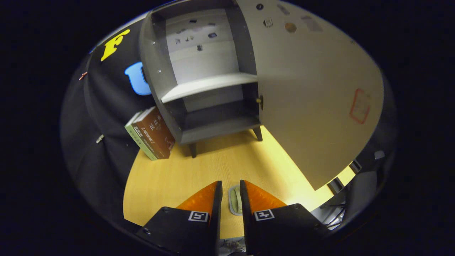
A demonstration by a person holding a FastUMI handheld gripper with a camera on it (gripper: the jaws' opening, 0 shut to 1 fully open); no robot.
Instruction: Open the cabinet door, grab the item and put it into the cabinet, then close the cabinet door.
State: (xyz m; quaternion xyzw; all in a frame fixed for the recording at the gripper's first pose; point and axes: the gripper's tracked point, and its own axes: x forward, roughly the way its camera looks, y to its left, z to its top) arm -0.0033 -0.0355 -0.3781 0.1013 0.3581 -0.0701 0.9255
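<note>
Cabinet [209, 85]: door [312, 99] swung open, shelves bare. Gripper [231, 188]: fingers nearly closed around a small pale item [235, 202] on the table [170, 177] before the cabinet; firm contact unclear. Step judged grabbing; next, lift it onto a shelf.

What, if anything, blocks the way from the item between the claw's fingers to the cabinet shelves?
Nothing visible. The door is swung wide open, and bare table separates the item from the cabinet. The claw straddles the item.

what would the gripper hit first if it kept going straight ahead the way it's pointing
Probably the small pale item seen between the gripper's narrowly open fingers. Beyond it lies bare table, then the open cabinet; depth is hard to judge.
</note>
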